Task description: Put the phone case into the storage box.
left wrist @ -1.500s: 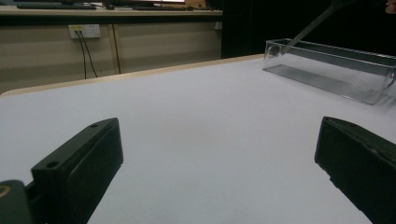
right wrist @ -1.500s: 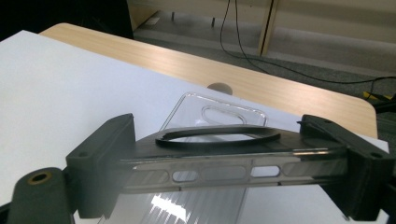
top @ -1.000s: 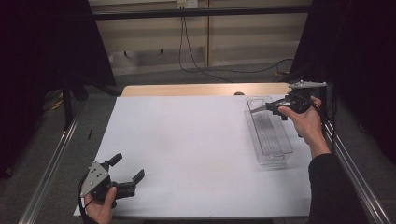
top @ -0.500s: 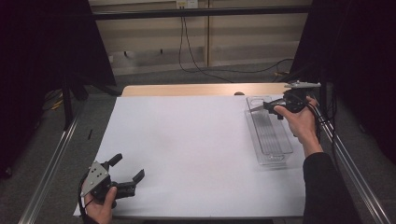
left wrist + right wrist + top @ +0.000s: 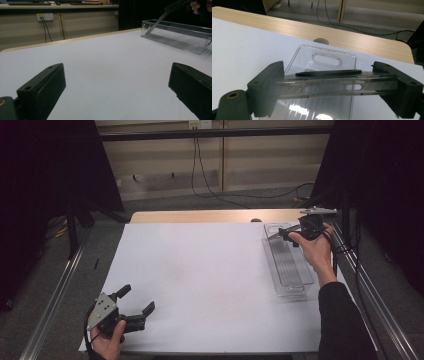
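A clear plastic tray (image 5: pixel 292 290) lies lengthwise at the right side of the white table sheet (image 5: pixel 200 270). Over its far end my right gripper (image 5: pixel 287 234) is shut on a flat grey slotted piece (image 5: pixel 329 86) that spans the gap between the jaws, with a black oval ring (image 5: pixel 328 73) on top. The piece slopes down into the tray (image 5: pixel 175 41) as a thin grey strip (image 5: pixel 156 23). Near the front left edge of the sheet my left gripper (image 5: pixel 137 299) rests open with nothing between its jaws (image 5: pixel 117 82).
Bare wooden tabletop (image 5: pixel 200 216) shows beyond the sheet, with a small round grey spot (image 5: pixel 320 40) near the tray's far end. Metal rails (image 5: pixel 55 285) run along both sides. Cables (image 5: pixel 210 185) hang at the back wall.
My right gripper has shifted a little left and down with the slotted piece, toward the tray's far end. The left gripper has stayed put.
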Demonstrator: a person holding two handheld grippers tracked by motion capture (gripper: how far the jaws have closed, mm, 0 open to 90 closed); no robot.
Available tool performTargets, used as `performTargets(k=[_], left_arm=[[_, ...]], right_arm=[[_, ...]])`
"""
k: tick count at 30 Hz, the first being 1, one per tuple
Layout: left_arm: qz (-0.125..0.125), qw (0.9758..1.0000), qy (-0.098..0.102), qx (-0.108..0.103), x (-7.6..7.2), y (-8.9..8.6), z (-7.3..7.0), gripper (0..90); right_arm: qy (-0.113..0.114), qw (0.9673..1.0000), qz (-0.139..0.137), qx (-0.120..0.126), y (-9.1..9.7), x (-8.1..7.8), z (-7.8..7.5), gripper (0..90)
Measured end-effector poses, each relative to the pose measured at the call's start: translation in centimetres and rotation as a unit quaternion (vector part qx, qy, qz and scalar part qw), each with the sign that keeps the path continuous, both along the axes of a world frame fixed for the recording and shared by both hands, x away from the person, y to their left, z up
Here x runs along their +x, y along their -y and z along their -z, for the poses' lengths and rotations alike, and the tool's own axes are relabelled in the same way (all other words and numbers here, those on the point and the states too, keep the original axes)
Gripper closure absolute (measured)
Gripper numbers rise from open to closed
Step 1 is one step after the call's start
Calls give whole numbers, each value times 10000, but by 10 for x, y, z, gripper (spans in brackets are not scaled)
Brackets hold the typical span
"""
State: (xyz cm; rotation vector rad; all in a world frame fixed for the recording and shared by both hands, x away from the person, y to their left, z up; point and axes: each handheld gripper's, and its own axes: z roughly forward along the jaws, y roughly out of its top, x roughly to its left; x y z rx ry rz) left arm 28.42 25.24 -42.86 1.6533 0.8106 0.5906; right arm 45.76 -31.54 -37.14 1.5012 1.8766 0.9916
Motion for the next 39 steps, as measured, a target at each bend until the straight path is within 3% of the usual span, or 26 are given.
performTargets(k=[11,18,39], left_arm=[[2,10000,-40,41,1,1,1,11],[-17,10000,-43,19,1,1,1,12],[0,10000,-56,20,1,0,1,13]], right_arm=[[24,9999,149,-17,-5,5,3,120],[114,9995,282,64,-7,8,3,118],[364,9971,664,1,-18,24,3,118]])
